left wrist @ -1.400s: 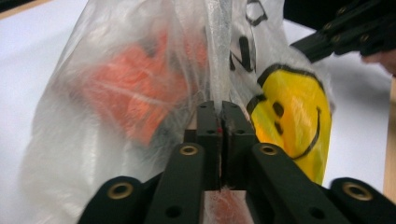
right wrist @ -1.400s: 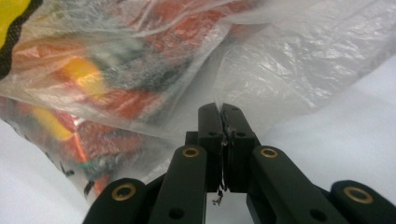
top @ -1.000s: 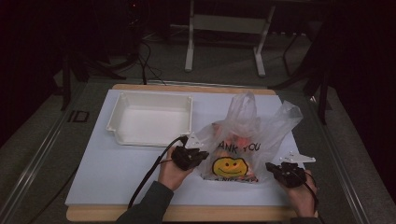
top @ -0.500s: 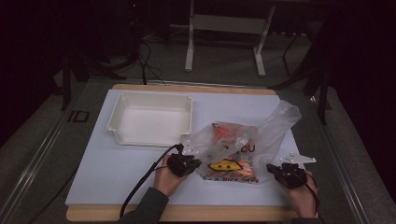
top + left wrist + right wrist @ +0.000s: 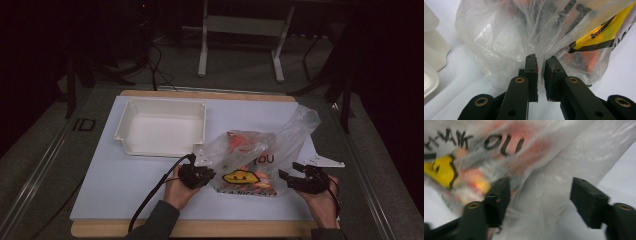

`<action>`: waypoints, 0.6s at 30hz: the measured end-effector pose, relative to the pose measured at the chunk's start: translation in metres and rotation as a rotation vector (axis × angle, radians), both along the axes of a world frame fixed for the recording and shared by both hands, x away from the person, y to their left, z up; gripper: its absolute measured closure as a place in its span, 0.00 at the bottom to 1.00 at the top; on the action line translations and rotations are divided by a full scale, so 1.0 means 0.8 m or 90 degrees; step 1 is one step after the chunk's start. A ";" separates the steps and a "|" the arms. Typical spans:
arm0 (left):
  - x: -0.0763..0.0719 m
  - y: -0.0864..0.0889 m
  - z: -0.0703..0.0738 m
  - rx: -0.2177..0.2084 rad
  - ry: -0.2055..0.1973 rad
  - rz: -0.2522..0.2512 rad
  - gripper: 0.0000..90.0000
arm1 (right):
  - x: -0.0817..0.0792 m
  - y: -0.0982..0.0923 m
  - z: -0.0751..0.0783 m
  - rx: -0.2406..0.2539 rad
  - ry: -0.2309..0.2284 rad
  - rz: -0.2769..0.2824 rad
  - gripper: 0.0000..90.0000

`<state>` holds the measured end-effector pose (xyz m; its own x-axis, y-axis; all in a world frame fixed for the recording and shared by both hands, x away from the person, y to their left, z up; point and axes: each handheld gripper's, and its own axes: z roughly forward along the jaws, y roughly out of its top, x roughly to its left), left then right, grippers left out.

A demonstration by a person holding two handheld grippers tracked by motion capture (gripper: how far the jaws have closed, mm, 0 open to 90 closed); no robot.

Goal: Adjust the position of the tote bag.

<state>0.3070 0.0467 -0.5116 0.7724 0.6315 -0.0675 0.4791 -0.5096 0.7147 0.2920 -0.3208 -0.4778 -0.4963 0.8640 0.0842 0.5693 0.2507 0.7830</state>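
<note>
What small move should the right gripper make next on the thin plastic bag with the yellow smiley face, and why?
Probably close the right gripper. Its jaws stand wide apart around a fold of the thin clear plastic bag with the yellow smiley face, while the left gripper already has its jaws nearly shut on the bag's other side, so both would then hold it.

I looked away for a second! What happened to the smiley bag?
The bag flopped down flatter, its left handle dropping. The left claw pulled back towards the person, nearly shut on the plastic. The right claw stayed open at the bag's right. The tray didn't move.
</note>
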 end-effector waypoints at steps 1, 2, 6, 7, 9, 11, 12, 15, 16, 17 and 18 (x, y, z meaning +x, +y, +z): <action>0.000 0.000 0.000 -0.001 0.001 0.001 0.90 | 0.001 0.002 0.002 0.004 -0.005 -0.002 0.29; 0.000 0.000 0.000 -0.001 0.001 0.001 0.90 | 0.003 0.004 0.004 0.009 -0.009 -0.006 0.27; 0.000 -0.001 0.000 0.000 0.000 -0.002 0.89 | 0.012 0.010 0.012 0.043 -0.017 -0.006 0.22; -0.001 -0.001 0.000 0.002 -0.003 -0.004 0.89 | 0.015 0.010 0.013 0.062 -0.014 -0.007 0.22; -0.002 0.000 0.000 0.006 -0.006 -0.004 0.89 | 0.020 0.008 0.016 0.087 -0.011 -0.014 0.22; -0.002 0.001 0.001 0.006 -0.007 -0.003 0.89 | 0.027 0.007 0.016 0.100 -0.006 -0.021 0.26; -0.002 0.001 0.001 0.005 -0.007 -0.003 0.89 | 0.029 0.007 0.015 0.099 -0.003 -0.025 0.30; -0.002 0.003 0.002 0.005 -0.009 -0.006 0.88 | 0.034 0.005 0.013 0.103 0.011 -0.028 0.52; -0.002 0.004 0.003 0.005 -0.011 -0.006 0.87 | 0.034 0.004 0.012 0.106 0.010 -0.021 0.63; -0.002 0.005 0.003 0.005 -0.012 -0.006 0.87 | 0.033 0.004 0.012 0.108 0.009 -0.010 0.74; -0.002 0.006 0.003 0.004 -0.012 -0.005 0.87 | 0.032 0.003 0.011 0.112 0.010 -0.002 0.84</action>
<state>0.3055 0.0511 -0.5089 0.7783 0.6261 -0.0486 0.4614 -0.5176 0.7205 0.3177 -0.3184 -0.4688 -0.4909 0.8367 0.2427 0.5827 0.1083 0.8054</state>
